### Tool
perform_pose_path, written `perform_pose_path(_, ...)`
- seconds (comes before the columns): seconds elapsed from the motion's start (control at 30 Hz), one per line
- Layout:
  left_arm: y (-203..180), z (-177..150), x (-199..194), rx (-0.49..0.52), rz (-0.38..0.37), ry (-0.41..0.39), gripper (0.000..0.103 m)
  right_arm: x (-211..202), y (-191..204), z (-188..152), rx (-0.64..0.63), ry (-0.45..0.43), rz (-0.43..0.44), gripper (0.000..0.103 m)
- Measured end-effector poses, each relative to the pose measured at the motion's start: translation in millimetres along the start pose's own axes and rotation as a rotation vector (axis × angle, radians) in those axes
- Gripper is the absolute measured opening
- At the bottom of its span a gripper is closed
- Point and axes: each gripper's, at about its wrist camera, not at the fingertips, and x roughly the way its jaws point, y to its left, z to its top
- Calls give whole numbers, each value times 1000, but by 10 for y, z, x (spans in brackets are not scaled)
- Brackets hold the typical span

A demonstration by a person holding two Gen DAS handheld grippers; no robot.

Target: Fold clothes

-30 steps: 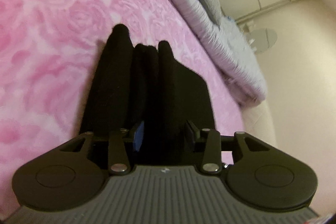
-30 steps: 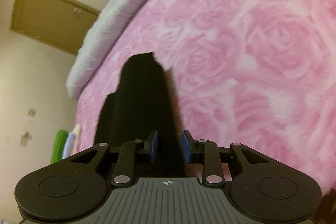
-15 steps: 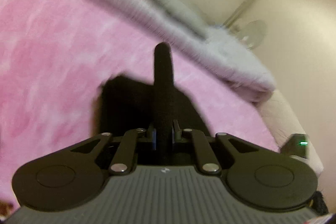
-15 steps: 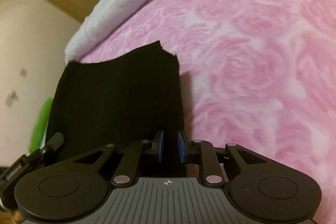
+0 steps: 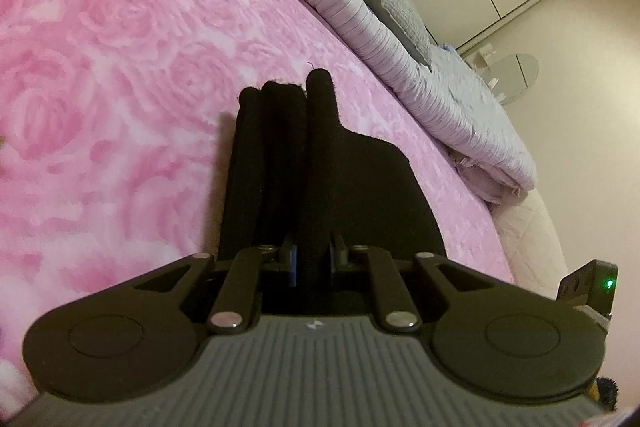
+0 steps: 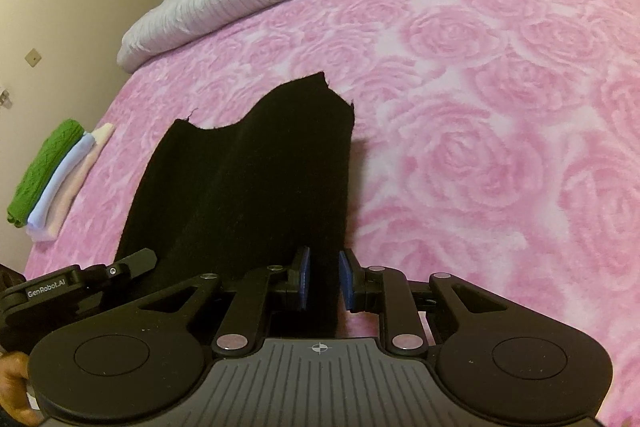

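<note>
One black garment (image 6: pixel 248 187) on the pink rose bedspread (image 6: pixel 480 147), bunched in lengthwise folds, long axis running near to far, near edge clamped by left gripper (image 5: pixel 312 263) and right gripper (image 6: pixel 323 279), both nearly closed.

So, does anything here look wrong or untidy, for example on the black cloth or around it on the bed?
Nothing looks damaged or spilled. The black cloth has loose threads at its far edge, and in the left wrist view it bunches into ridges instead of lying flat. The folded stack on the pink bedspread is neat.
</note>
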Motion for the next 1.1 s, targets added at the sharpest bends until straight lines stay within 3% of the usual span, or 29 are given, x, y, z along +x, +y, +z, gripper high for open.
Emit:
perform_pose_path(0.43, -83, 9, -78, 96, 44, -2, 12, -39, 25, -68, -46, -48, 43, 21)
perform_pose_path(0.67, -180, -66, -495, 40, 77, -62, 13, -264, -86, -128, -6, -95, 80, 21)
perform_pose_path(0.73, -222, -130, -613, 24, 90, -68, 19, -382, -117, -214, 15, -101, 88, 21)
perform_pose_path(0.8, -204, -240, -699, -33, 94, -68, 27, -502, -145, -329, 33, -112, 84, 21)
perform_pose_path(1.1, 99, -654, -850, -390, 24, -80, 34, -639, -89, -510, 36, -120, 87, 21)
